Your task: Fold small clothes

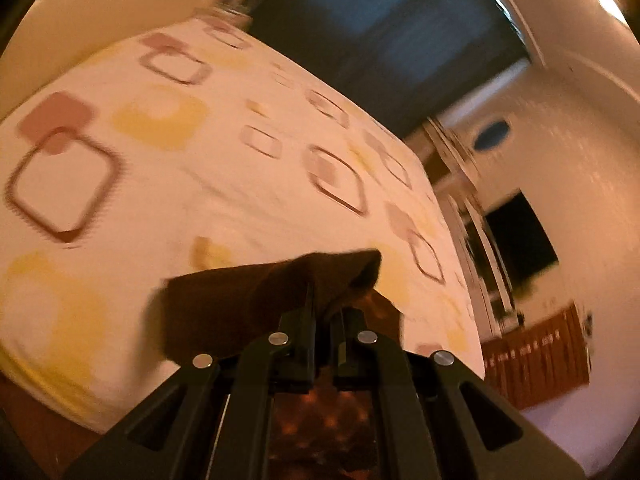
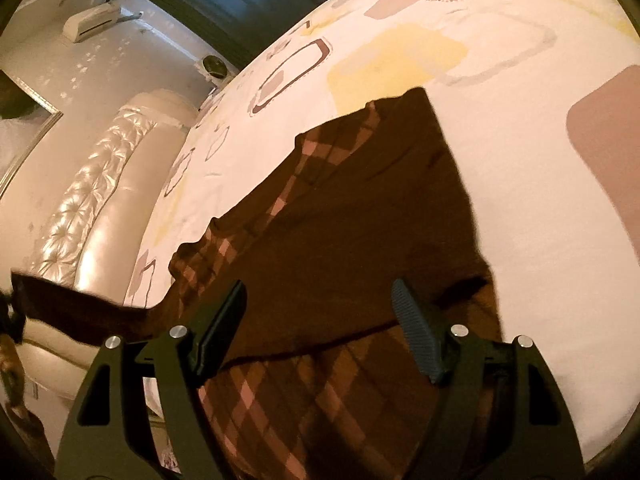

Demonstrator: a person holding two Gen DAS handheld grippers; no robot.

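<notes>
The left tool [image 1: 326,312] is clenched on a corner of the brown checked garment [image 2: 340,220] and holds it above the bed [image 1: 180,184]. The right tool [image 2: 320,328] is released, its fingers apart over the garment, which lies spread on the patterned bedsheet [image 2: 540,200]. Behind is a padded headboard [image 2: 92,200].

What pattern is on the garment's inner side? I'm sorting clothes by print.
A brown and pink check on the garment, clearest in the right wrist view.

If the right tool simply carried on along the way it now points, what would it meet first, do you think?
Most likely the brown checked garment spread on the bed. The right tool stands open and points down at the dark cloth right ahead; depth is hard to judge through the fisheye.
</notes>
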